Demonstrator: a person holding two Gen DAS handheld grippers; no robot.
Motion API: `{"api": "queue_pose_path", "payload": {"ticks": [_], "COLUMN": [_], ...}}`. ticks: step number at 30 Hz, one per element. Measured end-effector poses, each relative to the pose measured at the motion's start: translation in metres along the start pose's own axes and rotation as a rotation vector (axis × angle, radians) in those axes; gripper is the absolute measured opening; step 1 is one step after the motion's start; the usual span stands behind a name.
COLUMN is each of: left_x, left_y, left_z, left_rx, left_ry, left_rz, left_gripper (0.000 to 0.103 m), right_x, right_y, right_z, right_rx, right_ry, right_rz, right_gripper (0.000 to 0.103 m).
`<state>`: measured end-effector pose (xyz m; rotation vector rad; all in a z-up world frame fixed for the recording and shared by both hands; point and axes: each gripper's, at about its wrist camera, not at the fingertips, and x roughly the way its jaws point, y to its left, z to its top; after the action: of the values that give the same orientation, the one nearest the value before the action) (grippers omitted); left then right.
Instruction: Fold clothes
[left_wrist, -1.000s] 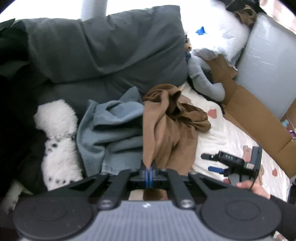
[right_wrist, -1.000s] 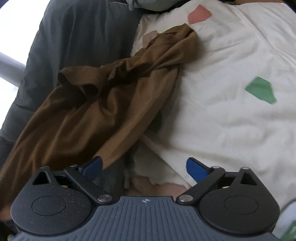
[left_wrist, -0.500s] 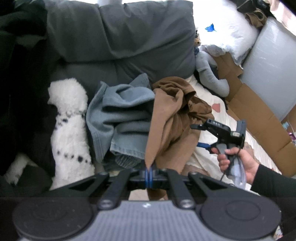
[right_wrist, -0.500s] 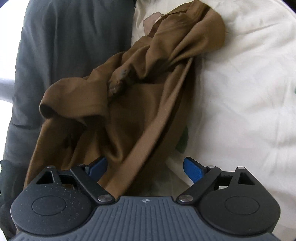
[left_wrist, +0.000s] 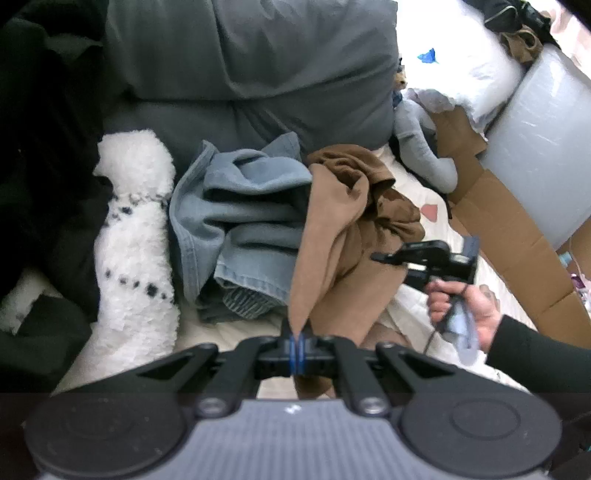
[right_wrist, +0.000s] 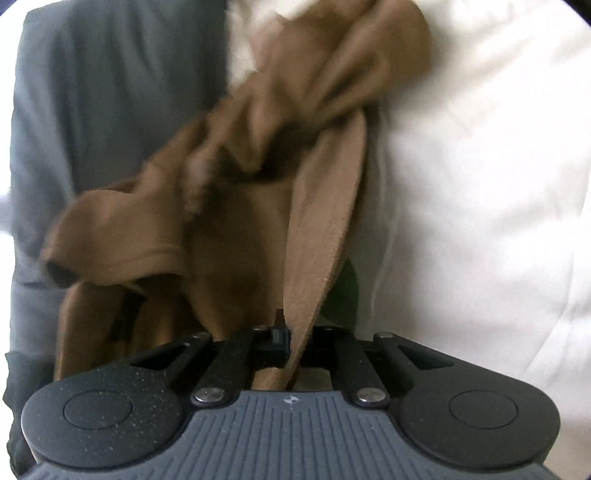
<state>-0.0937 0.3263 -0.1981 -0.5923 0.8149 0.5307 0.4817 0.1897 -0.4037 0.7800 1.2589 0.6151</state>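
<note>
My left gripper (left_wrist: 297, 349) has its fingers pressed fully together on an edge of the brown garment (left_wrist: 332, 236), which rises from the pinch as a taut fold. My right gripper (right_wrist: 288, 345) likewise has its fingers closed on a strip of the same brown garment (right_wrist: 236, 177); there the cloth is motion-blurred.

Only the left wrist view shows my right hand (left_wrist: 461, 306) with its dark sleeve (left_wrist: 539, 354), holding the right gripper (left_wrist: 424, 258) at the near right against the garment. Only that view shows the neighbouring items: a heap of blue denim clothes (left_wrist: 240, 218) touching the garment's left side, and further left a white fluffy item with dark spots (left_wrist: 133, 236).

The right wrist view alone shows a sleeve opening (right_wrist: 118, 254) of the garment at the left.

The garment lies on a bed with a white sheet (right_wrist: 480, 166), bearing a pink patch (left_wrist: 430, 211). Beyond stand a large grey cushion (left_wrist: 258, 70), a white pillow (left_wrist: 465, 62), cardboard (left_wrist: 509, 221) at the right, and a pale grey panel (left_wrist: 543, 147).
</note>
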Motion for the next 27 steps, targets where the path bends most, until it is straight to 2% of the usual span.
{"api": "queue_pose_path", "payload": {"ticks": [6, 13, 21, 27], "left_x": [0.021, 0.058, 0.094, 0.113], "left_y": [-0.009, -0.039, -0.071, -0.104], "left_z": [-0.011, -0.026, -0.033, -0.047], "left_rx": [0.008, 0.04, 0.075, 0.115], "left_ry": [0.047, 0.102, 0.152, 0.206], "left_rz": [-0.026, -0.114, -0.168, -0.243], "left_gripper": [0.002, 0.002, 0.002, 0.002], "right_x": [-0.054, -0.118, -0.198, -0.25], "right_y": [-0.004, -0.008, -0.039, -0.064], "right_z": [0.0, 0.0, -0.005, -0.013], "right_rx": [-0.084, -0.183, -0.236, -0.245], "right_ry": [-0.028, -0.06, -0.077, -0.101], "right_rz": [-0.078, -0.168, -0.263, -0.325], "right_gripper": [0.001, 0.001, 0.0, 0.0]}}
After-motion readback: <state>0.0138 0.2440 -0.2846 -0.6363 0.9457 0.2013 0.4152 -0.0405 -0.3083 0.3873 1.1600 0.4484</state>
